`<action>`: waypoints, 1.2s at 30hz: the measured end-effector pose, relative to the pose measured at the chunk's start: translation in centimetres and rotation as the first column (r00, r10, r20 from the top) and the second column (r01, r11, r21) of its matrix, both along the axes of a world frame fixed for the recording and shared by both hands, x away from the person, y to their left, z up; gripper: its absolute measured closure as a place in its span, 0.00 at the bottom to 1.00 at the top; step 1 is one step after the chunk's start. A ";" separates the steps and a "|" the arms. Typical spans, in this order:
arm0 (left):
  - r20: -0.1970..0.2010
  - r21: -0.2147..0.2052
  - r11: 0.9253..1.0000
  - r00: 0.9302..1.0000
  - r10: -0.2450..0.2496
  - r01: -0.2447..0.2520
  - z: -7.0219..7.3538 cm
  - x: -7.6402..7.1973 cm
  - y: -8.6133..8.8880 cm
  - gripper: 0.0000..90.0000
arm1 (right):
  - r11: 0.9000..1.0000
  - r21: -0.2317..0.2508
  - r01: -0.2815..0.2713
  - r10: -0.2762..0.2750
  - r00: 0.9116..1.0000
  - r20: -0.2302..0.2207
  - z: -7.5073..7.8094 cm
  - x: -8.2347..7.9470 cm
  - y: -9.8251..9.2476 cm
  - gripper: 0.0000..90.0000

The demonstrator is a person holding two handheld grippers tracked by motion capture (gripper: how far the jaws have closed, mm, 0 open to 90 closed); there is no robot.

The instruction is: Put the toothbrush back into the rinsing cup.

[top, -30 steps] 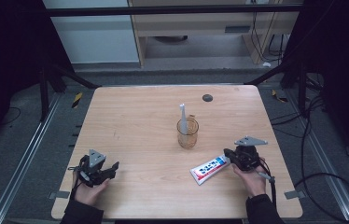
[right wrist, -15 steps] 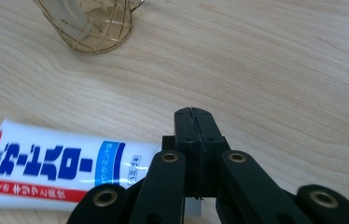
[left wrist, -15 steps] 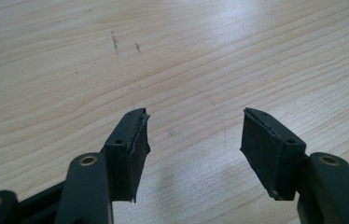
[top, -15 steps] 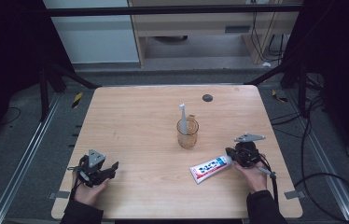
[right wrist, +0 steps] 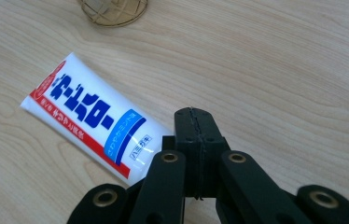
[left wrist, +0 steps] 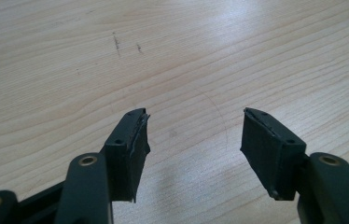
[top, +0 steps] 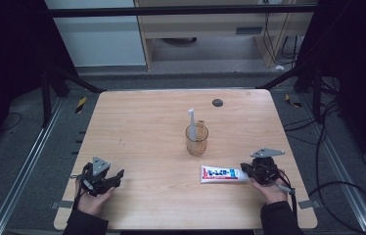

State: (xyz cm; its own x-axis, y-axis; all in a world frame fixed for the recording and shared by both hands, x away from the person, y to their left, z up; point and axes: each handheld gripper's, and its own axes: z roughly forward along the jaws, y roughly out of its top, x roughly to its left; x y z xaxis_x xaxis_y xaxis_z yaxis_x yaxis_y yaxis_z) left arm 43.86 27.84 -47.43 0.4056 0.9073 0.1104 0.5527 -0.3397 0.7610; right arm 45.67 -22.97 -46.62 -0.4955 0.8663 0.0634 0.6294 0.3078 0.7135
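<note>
Toothpaste tube [top: 222, 173] has swung from diagonal to lying level on the counter [top: 147, 127], below the cup [top: 196, 139]. Right gripper [right wrist: 195, 122] sits jaws together at its cap end, probably not clamping it. Left gripper [left wrist: 193, 140] gapes empty. Soft, light, slick tube; grab mid-body.

A pale wood-grain table [top: 137, 127] carried a white toothpaste tube [right wrist: 88, 121] with a red border stripe, blue lettering and a blue band. An amber, translucent cup [top: 196, 139] held a white toothbrush [top: 191, 121]. Both grippers were black, the left gripper [left wrist: 193, 135] and the right gripper [right wrist: 196, 122] alike.
</note>
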 end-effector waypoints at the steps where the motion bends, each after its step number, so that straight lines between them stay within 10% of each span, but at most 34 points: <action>1: -0.001 0.001 1.000 1.000 -0.002 0.002 0.0 0.0 0.0 0.45 | 1.000 -0.004 -0.001 0.001 1.000 0.001 0.0 -0.1 0.0 1.00; 36: 0.001 0.002 1.000 1.000 -0.002 0.002 0.0 0.0 0.0 0.46 | 0.999 -0.003 -0.044 0.044 0.999 -0.006 0.4 -4.7 0.8 1.00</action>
State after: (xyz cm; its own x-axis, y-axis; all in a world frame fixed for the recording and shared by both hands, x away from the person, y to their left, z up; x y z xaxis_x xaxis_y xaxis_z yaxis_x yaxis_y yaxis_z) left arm 43.86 27.85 -47.40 0.4074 0.9063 0.1128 0.5510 -0.3424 0.7610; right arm 41.00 -22.20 -46.26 -0.5328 0.8438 0.0640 0.6197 0.3376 0.7085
